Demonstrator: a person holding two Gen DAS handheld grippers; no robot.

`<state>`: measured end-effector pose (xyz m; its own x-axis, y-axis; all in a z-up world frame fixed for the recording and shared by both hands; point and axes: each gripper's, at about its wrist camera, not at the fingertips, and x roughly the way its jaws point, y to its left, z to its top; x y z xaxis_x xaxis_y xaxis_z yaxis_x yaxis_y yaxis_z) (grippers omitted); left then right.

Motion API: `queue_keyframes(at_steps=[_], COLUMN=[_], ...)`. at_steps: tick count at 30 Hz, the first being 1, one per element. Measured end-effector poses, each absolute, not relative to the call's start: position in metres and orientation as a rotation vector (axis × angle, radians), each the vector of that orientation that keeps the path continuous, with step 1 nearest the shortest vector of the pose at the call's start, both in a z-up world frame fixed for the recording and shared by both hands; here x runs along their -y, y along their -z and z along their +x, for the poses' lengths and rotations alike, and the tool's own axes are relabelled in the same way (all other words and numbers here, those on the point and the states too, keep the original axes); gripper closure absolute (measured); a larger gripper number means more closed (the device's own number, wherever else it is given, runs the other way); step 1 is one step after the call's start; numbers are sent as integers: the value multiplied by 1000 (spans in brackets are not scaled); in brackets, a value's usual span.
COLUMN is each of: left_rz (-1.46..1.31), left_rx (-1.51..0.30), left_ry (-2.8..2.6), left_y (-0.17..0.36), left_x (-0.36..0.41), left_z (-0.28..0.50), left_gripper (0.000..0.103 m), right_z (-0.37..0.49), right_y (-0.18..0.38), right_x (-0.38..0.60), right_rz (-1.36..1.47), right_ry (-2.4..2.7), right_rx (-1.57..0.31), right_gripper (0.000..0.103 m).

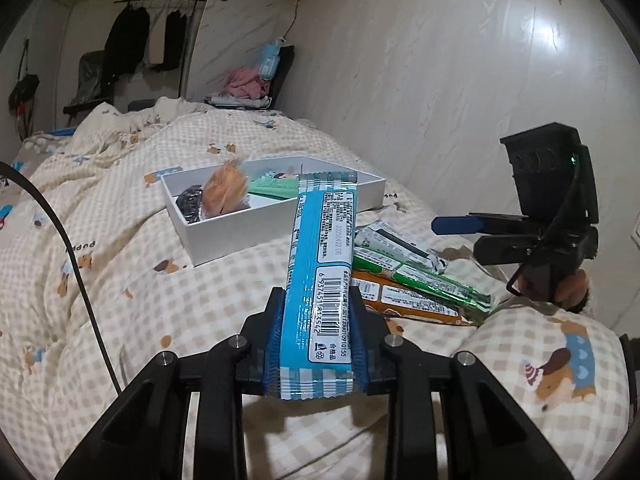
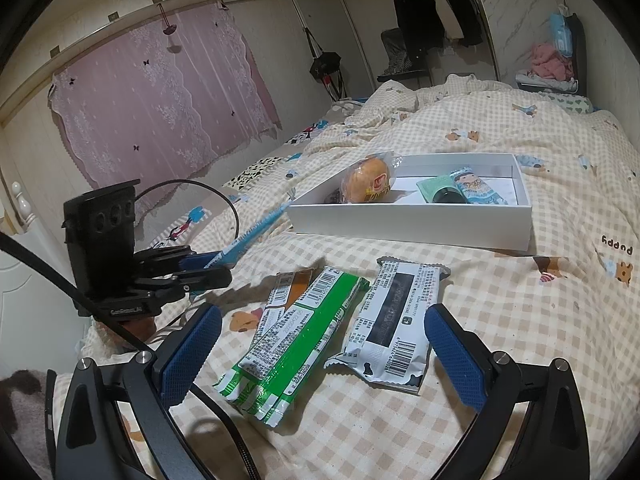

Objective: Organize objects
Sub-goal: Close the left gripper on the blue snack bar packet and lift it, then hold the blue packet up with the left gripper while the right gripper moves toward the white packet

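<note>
I am clamping my left gripper [image 1: 318, 334] on the blue wafer pack [image 1: 322, 276] at frame centre; light, crinkly, slippery, so I am gripping its lower end. My right gripper [image 2: 324, 354] is gaping, holding nothing.

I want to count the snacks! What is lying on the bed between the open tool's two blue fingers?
In the right wrist view, the green packet and the white packet lie between the right tool fingers.

Blue packet [image 1: 320, 280]; white box [image 2: 408, 220]; beige checked quilt [image 2: 500, 340]; perhaps orange bun [image 2: 370, 182].
</note>
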<state>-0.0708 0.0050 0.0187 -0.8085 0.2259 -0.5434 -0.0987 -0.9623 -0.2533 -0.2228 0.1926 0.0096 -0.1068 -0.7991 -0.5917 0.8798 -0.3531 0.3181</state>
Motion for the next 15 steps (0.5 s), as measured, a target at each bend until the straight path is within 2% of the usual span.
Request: queue_keyframes(at_steps=[15], left_rz=[-1058], left_rx=[359], left_ry=[-2767], left_y=[3], left_x=[-9], left_z=[-89], left_gripper=[70], right_z=[-223], right_y=[-10], right_x=[-192], right_rz=[835], right_ry=[1745], right_rx=[-136], right_gripper=[1])
